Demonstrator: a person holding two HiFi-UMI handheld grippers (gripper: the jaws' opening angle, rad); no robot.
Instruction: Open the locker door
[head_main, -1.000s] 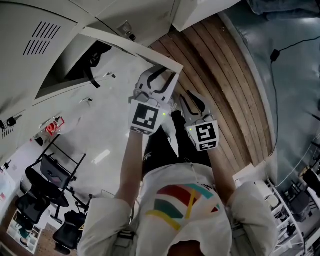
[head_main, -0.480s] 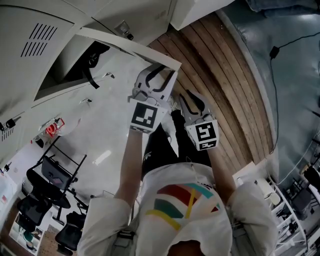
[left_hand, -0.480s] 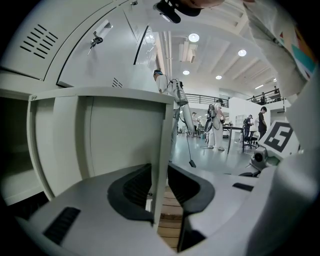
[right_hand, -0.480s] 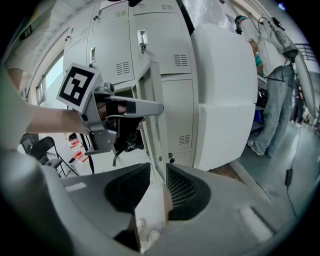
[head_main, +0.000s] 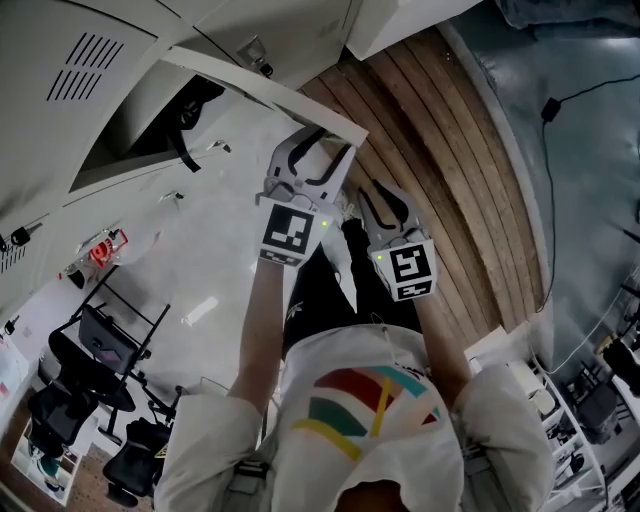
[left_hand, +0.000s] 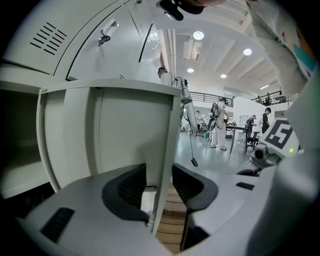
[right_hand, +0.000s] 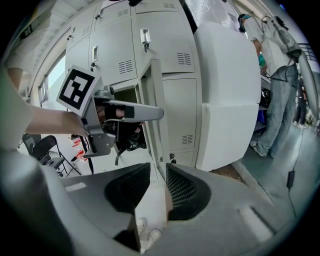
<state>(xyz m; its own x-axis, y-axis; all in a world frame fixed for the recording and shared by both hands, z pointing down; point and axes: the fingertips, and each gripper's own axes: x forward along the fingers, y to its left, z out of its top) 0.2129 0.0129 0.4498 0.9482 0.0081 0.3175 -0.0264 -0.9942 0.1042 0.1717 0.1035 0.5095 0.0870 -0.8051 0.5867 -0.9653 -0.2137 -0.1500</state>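
Where the locker door (head_main: 262, 88), a plain pale-grey panel, stands swung out from its locker, its free edge is set between both claws: the left claw (left_hand: 160, 176) is opening, pads off the panel; the right claw (right_hand: 158, 182) is clenched on it below. That gap is shown only in the left gripper view; the long axis is upright, the free edge toward the person.

Locker door (head_main: 262, 90) ajar; compartment mouth (head_main: 150, 122) open
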